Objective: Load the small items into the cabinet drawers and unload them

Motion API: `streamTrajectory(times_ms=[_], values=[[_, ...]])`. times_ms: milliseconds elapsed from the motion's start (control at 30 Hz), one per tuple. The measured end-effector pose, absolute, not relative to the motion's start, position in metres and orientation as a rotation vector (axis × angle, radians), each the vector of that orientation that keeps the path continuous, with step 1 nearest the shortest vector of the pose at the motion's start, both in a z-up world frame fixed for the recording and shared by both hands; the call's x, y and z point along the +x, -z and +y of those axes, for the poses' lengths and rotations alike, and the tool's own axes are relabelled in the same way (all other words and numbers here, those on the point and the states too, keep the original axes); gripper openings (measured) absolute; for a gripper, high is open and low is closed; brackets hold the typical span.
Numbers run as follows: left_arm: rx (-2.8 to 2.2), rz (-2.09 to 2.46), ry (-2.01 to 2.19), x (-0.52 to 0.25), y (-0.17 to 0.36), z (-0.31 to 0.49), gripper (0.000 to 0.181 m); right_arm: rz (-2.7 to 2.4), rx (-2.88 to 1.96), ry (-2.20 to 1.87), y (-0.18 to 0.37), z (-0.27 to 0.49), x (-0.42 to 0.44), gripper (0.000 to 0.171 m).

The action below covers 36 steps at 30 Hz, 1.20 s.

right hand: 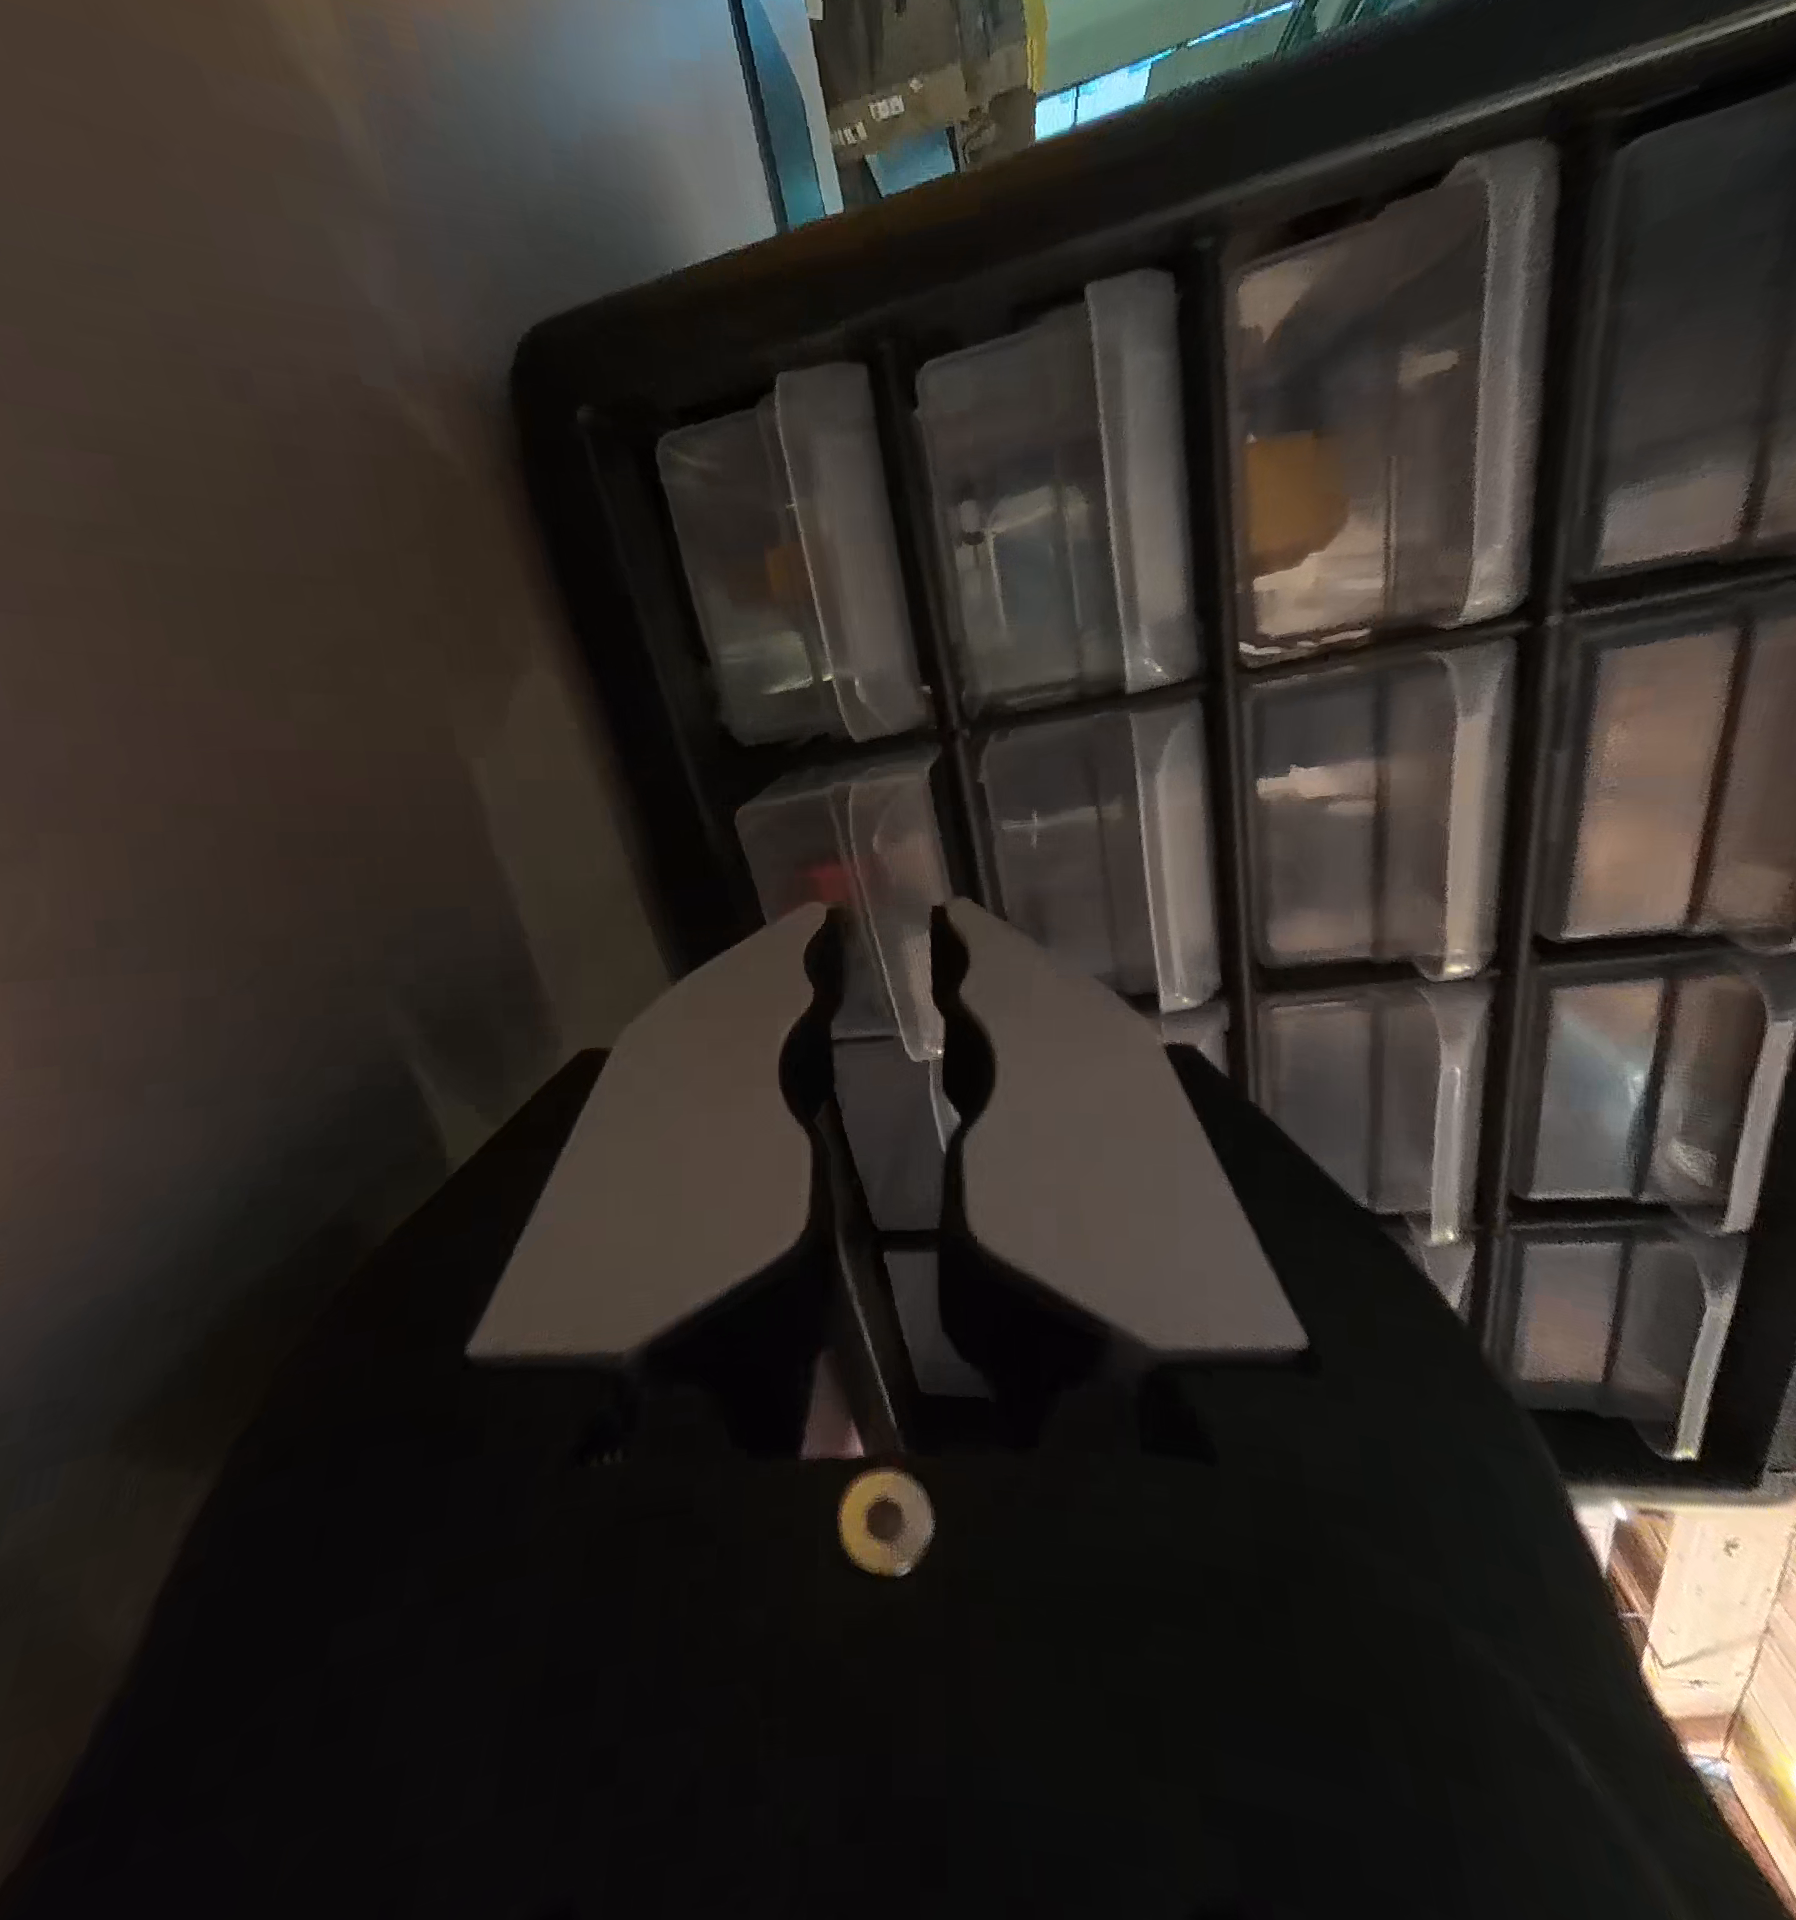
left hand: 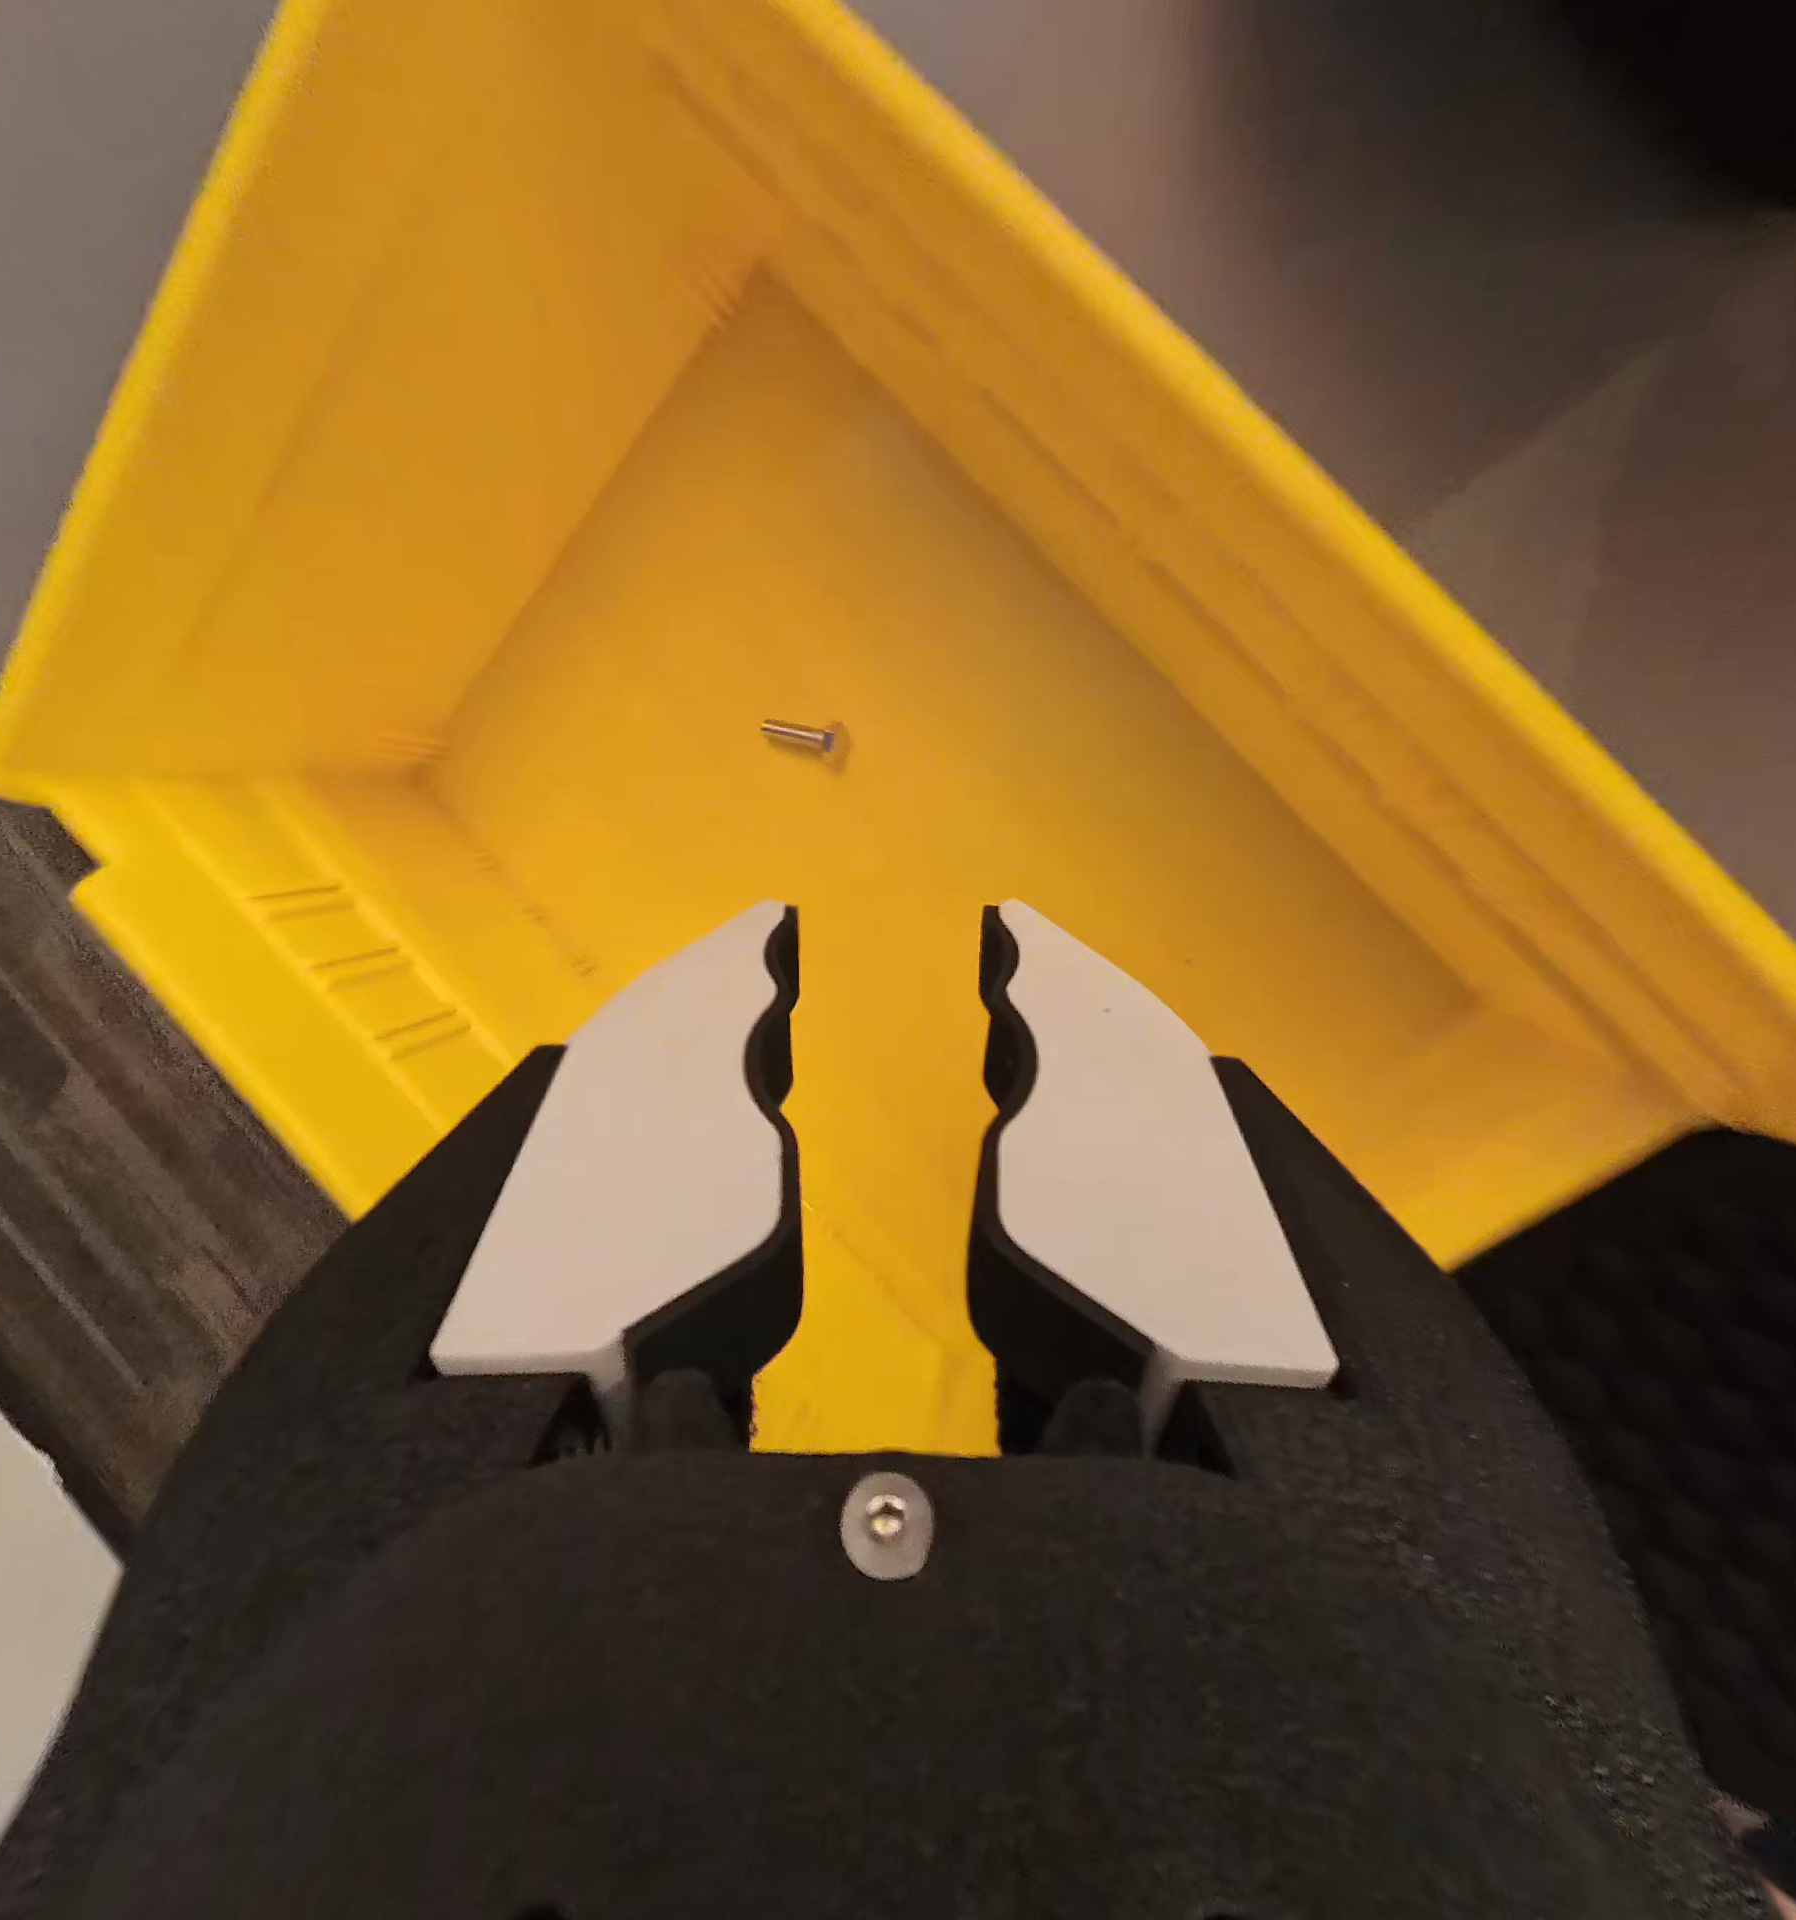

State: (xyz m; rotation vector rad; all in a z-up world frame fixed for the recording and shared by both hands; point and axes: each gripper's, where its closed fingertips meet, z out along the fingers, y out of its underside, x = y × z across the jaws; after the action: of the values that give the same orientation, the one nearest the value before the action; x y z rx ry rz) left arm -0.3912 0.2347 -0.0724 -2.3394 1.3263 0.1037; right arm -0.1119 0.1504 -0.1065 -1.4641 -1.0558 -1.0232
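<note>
There is one yellow bin (left hand: 333,499), and one small metal bolt (left hand: 807,736) lies in it near the middle. There is one black cabinet (right hand: 603,353) at about two o'clock in the right wrist view. It shows about fourteen clear drawers (right hand: 1377,800); some are partly hidden.

Plain grey surface (left hand: 1652,436) in soft light, dark wood-grain floor (left hand: 63,1039) at its left edge, dim beige wall (right hand: 250,520), bright window (right hand: 1133,73) above, slatted wooden flooring (right hand: 1756,1714) lower right.
</note>
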Motion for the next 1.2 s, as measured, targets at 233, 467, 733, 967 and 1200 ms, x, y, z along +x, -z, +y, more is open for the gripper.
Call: streamTrajectory(times_ms=[233,467,733,967,1200], values=[[-2.499,1.069,0.007,-0.377,0.114,0.268,0.034,-1.078,-1.485,1.044,0.111,0.159,-0.112,0.027],[-2.663,0.81,0.103,-0.38,0.131,0.287,0.031,-1.039,-1.451,0.99,0.095,0.148,-0.111,0.027],[-2.868,0.79,-0.013,-0.388,0.14,0.291,0.018,-0.982,-1.474,0.896,0.08,0.131,-0.104,0.027],[-2.968,0.736,-0.014,-0.384,0.151,0.291,0.02,-0.963,-1.49,0.881,0.071,0.126,-0.096,0.027],[-2.966,0.822,-0.065,-0.392,0.15,0.286,0.005,-0.974,-1.516,0.919,0.07,0.118,-0.085,0.024]])
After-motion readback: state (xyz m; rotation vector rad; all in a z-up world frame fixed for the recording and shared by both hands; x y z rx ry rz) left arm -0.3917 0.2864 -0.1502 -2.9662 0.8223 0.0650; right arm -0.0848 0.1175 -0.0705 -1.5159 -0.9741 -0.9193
